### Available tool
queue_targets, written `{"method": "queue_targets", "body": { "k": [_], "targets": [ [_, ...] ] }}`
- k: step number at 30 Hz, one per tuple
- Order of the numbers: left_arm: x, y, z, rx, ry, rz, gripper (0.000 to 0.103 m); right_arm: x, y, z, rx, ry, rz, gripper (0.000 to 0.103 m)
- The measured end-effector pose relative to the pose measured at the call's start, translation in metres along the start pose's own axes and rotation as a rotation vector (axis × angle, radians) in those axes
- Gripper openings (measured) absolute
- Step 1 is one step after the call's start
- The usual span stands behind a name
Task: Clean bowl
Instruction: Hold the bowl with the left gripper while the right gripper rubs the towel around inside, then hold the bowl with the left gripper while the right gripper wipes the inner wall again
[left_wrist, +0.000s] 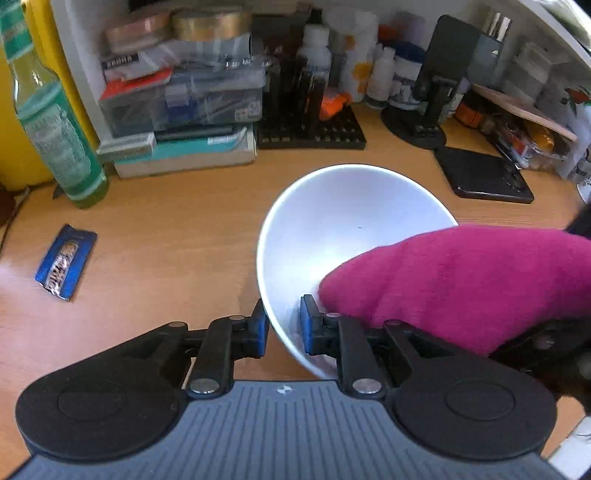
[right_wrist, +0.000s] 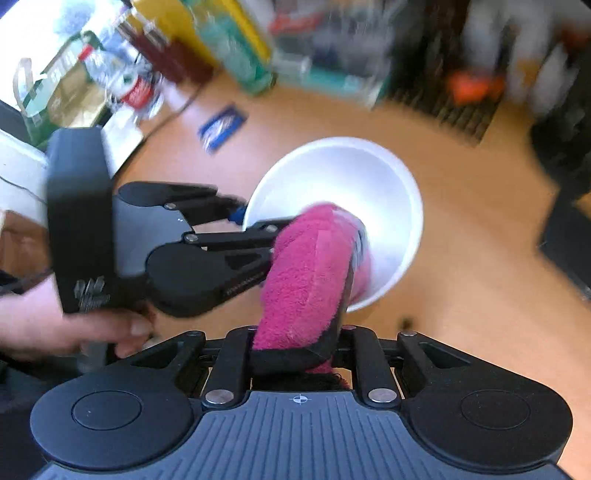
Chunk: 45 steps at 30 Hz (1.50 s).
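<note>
A white bowl stands tilted on the wooden table, its mouth facing away from me in the left wrist view. My left gripper is shut on the bowl's near rim, one blue pad outside and one inside. A pink cloth comes in from the right and presses against the bowl's inner wall. In the right wrist view, my right gripper is shut on the pink cloth, which wraps over its fingers and reaches into the bowl. The left gripper grips the rim at left, held by a hand.
A green bottle and a blue wrapper are at the left. Stacked boxes, a black rack with bottles and a phone stand line the back. A black phone lies at the right.
</note>
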<state>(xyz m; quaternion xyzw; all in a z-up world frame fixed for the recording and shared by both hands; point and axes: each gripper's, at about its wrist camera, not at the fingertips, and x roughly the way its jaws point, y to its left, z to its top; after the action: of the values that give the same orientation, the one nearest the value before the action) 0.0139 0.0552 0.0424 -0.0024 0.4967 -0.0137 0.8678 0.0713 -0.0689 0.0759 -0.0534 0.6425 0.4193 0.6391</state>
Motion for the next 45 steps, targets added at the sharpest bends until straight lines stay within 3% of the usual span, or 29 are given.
{"method": "queue_targets", "body": {
  "k": [2, 4, 5, 7, 8, 11, 15, 16, 17, 18, 19, 21, 23, 24, 26, 29, 32, 34, 36, 38, 40, 43, 45],
  "targets": [
    [0.0, -0.001, -0.002, 0.0, 0.024, -0.007, 0.019, 0.006, -0.013, 0.009, 0.069, -0.003, 0.011, 0.018],
    [0.002, 0.002, -0.006, -0.005, 0.03, -0.017, 0.02, 0.009, -0.03, 0.02, 0.187, -0.051, 0.027, 0.018],
    [0.002, 0.002, -0.006, 0.003, 0.028, -0.018, 0.02, 0.003, -0.028, 0.023, 0.183, -0.108, -0.004, 0.018],
    [0.002, 0.003, -0.005, 0.001, 0.032, -0.025, 0.02, -0.014, -0.017, 0.027, 0.148, -0.239, -0.076, 0.018],
    [0.003, 0.005, -0.004, -0.004, 0.035, -0.026, 0.02, -0.026, -0.005, 0.025, 0.088, -0.32, -0.122, 0.018],
    [0.004, 0.01, 0.0, -0.01, 0.045, -0.034, 0.019, -0.047, 0.029, 0.008, -0.095, -0.455, -0.246, 0.018],
    [0.009, 0.011, 0.011, 0.05, 0.045, -0.025, 0.025, -0.065, 0.029, -0.023, -0.063, -0.5, -0.251, 0.019],
    [0.012, 0.011, 0.015, 0.067, 0.045, -0.032, 0.041, -0.065, 0.026, -0.027, -0.055, -0.491, -0.252, 0.019],
    [0.015, 0.011, 0.02, 0.084, 0.044, -0.043, 0.068, -0.064, 0.023, -0.031, -0.047, -0.481, -0.254, 0.019],
    [0.02, 0.01, 0.029, 0.115, 0.036, -0.06, 0.076, -0.062, 0.02, -0.039, -0.03, -0.464, -0.247, 0.019],
    [0.025, 0.009, 0.037, 0.146, 0.025, -0.072, 0.078, -0.059, 0.017, -0.046, -0.013, -0.447, -0.239, 0.019],
    [0.033, 0.011, 0.044, 0.163, 0.023, -0.082, 0.058, -0.057, 0.012, -0.059, 0.016, -0.423, -0.228, 0.019],
    [0.041, 0.026, 0.048, 0.055, 0.023, -0.182, 0.032, -0.057, 0.008, -0.071, 0.043, -0.414, -0.216, 0.019],
    [0.043, 0.034, 0.048, -0.016, 0.021, -0.198, 0.027, -0.058, 0.005, -0.078, 0.073, -0.42, -0.204, 0.019],
    [0.038, 0.038, 0.042, -0.088, 0.006, -0.131, 0.018, -0.062, 0.003, -0.081, 0.091, -0.442, -0.201, 0.019],
    [0.027, 0.032, 0.026, -0.136, 0.03, -0.069, 0.02, -0.074, 0.004, -0.08, 0.096, -0.485, -0.174, 0.019],
    [0.016, 0.02, 0.011, -0.149, 0.056, -0.037, 0.02, -0.075, 0.005, -0.065, 0.107, -0.475, -0.057, 0.019],
    [0.012, 0.015, 0.004, -0.131, 0.073, -0.047, 0.02, -0.061, 0.003, -0.054, 0.131, -0.393, 0.043, 0.019],
    [0.007, 0.009, -0.003, -0.089, 0.083, -0.045, 0.019, -0.037, -0.002, -0.045, 0.148, -0.27, 0.076, 0.019],
    [0.002, 0.006, -0.008, -0.062, 0.085, -0.04, 0.02, -0.016, -0.006, -0.04, 0.153, -0.168, 0.069, 0.016],
    [-0.004, 0.001, -0.01, -0.017, 0.067, -0.037, 0.018, -0.001, -0.006, -0.035, 0.085, -0.102, -0.009, 0.019],
    [-0.011, -0.006, -0.014, 0.033, 0.07, -0.032, 0.022, 0.0, -0.003, -0.022, 0.052, -0.11, -0.046, 0.019],
    [-0.011, -0.007, -0.017, 0.025, 0.086, -0.044, 0.023, -0.004, 0.001, -0.006, 0.028, -0.176, -0.095, 0.019]
  ]
}}
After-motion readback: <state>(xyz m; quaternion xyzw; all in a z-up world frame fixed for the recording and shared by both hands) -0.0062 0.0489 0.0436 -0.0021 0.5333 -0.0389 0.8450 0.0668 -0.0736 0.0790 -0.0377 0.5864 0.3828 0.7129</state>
